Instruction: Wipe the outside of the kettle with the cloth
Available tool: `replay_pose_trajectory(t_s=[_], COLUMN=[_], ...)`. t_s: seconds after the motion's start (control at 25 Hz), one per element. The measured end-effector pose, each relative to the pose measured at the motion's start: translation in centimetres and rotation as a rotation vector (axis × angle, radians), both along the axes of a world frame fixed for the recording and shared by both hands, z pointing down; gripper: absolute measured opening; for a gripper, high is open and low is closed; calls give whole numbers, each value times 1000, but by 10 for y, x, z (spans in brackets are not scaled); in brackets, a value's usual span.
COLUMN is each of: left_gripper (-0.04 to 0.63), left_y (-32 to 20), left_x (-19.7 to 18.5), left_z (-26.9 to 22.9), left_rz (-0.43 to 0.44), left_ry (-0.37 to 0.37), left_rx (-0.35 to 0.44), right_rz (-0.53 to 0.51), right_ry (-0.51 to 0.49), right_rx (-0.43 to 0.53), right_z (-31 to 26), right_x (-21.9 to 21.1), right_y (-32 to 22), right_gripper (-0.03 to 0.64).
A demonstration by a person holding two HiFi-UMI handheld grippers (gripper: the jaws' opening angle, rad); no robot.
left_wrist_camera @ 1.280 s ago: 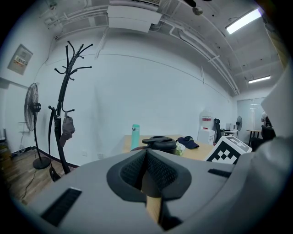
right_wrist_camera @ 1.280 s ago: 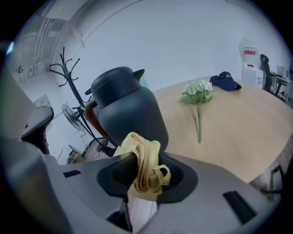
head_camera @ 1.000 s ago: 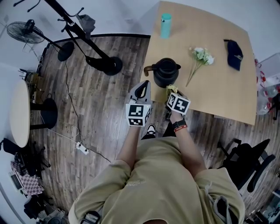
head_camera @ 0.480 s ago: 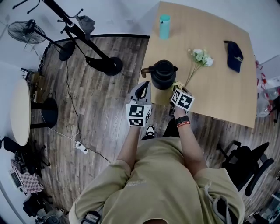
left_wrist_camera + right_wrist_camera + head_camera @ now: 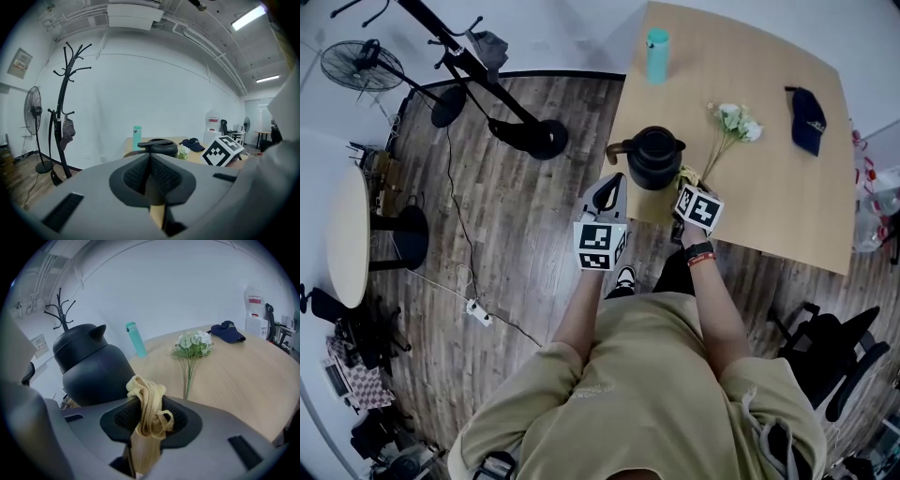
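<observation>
The right gripper (image 5: 149, 422) has its two jaws clenched on a yellow cloth (image 5: 148, 401), which bunches up out of the top of the pinch and hangs in folds down the front of it. In the head view this gripper (image 5: 692, 201) sits over the near edge of the table (image 5: 769, 178), with the cloth (image 5: 687, 175) pointing at the right side of the kettle (image 5: 655, 157). Cloth and kettle are just beside each other, and it cannot be told whether they touch. The kettle (image 5: 90, 363) is dark and round-bodied, with its lid on. It stands upright near the table's near left corner, its handle turned toward the left edge. The left gripper (image 5: 149, 172) has its jaws pressed together with nothing between them. It is held off the table's near left corner (image 5: 605, 197), above the wooden floor (image 5: 516, 244), and aims toward the kettle (image 5: 158, 146). Further along the table, a sprig of white flowers (image 5: 728, 125) lies flat to the right of the kettle. A teal bottle (image 5: 655, 53) stands near the far left corner, and a dark cap (image 5: 804, 116) lies toward the right edge. Off the table, a coat rack (image 5: 63, 112) and a standing fan (image 5: 34, 111) stand by the white wall.
</observation>
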State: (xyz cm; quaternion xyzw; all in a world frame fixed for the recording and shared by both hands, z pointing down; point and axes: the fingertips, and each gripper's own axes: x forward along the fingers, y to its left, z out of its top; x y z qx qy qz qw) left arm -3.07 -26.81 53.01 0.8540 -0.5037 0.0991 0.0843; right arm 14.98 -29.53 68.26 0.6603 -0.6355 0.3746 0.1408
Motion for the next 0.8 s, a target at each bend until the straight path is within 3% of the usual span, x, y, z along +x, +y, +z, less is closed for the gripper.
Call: replay_pose_trajectory(t_s=[0.32,0.8], left_gripper=[21,21], left_y=[9,15], left_x=[-16,-47], left_z=[7,12], left_rz=[-4,-11], left_ry=[8,11], left_rx=[-20,-24], right_rz=[-1,-113], right_ry=[-50,-173], right_rx=[-63,-72], right_z=[23,28], right_x=[-15,-113], right_y=[45,66], right_gripper=[137,138])
